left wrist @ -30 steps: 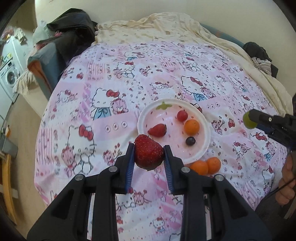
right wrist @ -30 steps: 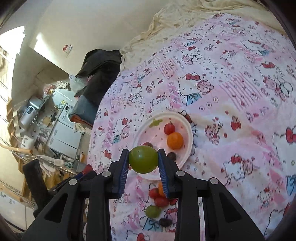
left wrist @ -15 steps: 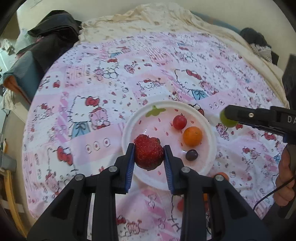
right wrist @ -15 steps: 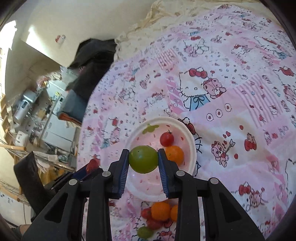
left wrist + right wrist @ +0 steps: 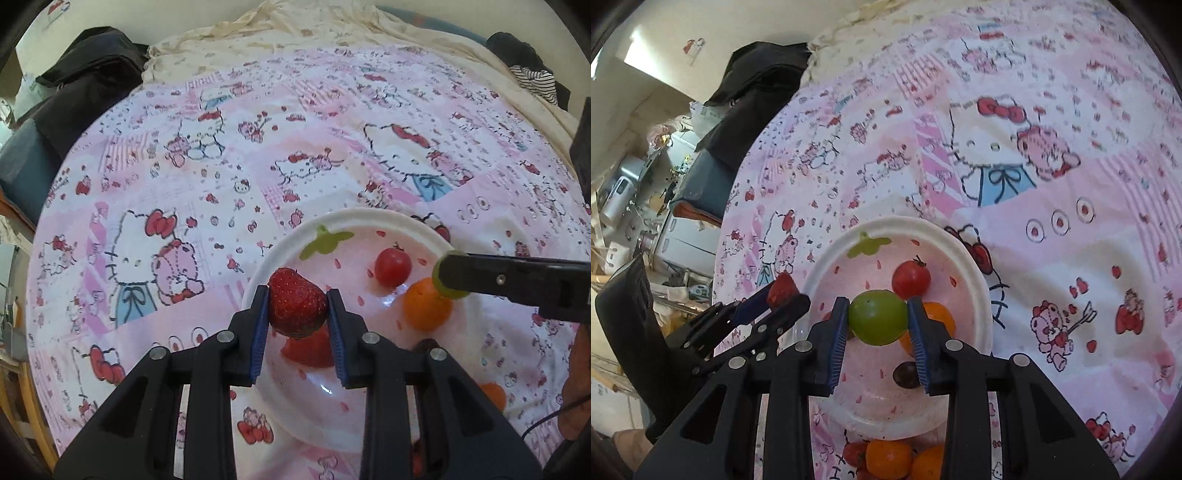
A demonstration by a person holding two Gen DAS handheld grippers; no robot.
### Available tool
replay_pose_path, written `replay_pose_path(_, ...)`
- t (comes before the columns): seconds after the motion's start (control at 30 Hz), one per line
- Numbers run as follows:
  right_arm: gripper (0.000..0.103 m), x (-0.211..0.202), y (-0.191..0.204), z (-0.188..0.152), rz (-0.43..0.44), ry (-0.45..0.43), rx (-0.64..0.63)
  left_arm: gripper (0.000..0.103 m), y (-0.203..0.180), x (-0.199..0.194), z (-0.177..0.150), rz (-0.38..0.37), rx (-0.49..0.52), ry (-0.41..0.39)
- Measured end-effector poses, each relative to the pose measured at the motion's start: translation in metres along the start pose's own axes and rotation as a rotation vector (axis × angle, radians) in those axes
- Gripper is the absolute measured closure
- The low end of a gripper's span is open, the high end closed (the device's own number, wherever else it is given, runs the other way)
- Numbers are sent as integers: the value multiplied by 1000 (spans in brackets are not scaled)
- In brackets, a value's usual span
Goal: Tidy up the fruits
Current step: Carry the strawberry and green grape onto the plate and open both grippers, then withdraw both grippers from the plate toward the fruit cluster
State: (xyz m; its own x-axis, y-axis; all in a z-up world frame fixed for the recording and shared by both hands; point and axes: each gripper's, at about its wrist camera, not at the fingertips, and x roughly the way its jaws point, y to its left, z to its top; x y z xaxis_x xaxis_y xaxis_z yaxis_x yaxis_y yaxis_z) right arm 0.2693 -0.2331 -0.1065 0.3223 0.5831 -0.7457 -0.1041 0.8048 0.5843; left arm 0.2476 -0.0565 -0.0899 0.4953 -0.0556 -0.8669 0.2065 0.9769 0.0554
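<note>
The left gripper [image 5: 297, 309] is clamped on a strawberry [image 5: 297, 307], held over the plate [image 5: 354, 218] at its 9 o'clock side, above a second strawberry [image 5: 308, 350] lying in the plate. The right gripper [image 5: 878, 320] has a green fruit [image 5: 878, 322] between its pads — its jaws are opening, the pads touching the fruit — above the plate's middle. In the plate lie a cherry tomato [image 5: 911, 279], an orange [image 5: 940, 317] and a dark grape [image 5: 905, 373]. At 6 o'clock outside the rim, more oranges [image 5: 888, 458] rest on the blanket [image 5: 1052, 258].
</note>
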Motion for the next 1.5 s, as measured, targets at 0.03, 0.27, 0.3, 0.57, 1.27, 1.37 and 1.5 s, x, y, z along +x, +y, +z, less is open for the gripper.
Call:
replay_pose_path(0.03, 68, 3, -2, 0, -4, 6, 4, 76, 1, 4, 0, -4, -9, 7)
replay_pose_path(0.27, 68, 10, -3, -1, -16, 24, 5, 76, -2, 12, -2, -28, -10, 22)
replay_pose_path(0.3, 68, 12, -2, -1, -14, 26, 6, 76, -1, 13, -2, -29, -18, 26)
replay_pose_path(0.57, 54, 9, 0, -1, 10, 21, 23, 36, 14, 16, -5, -53, -87, 56)
replay_pose_path(1.27, 9, -55, 16, 5, 7, -182, 28, 22, 18, -39, -4, 56, -82, -104)
replay_pose_path(1.37, 9, -69, 21, 0, 0, -206, 7, 22, 22, -53, -5, 45, -110, -124)
replay_pose_path(1.5, 9, -90, 28, -9, -8, -232, -24, 22, 30, -71, -10, -11, -168, -131)
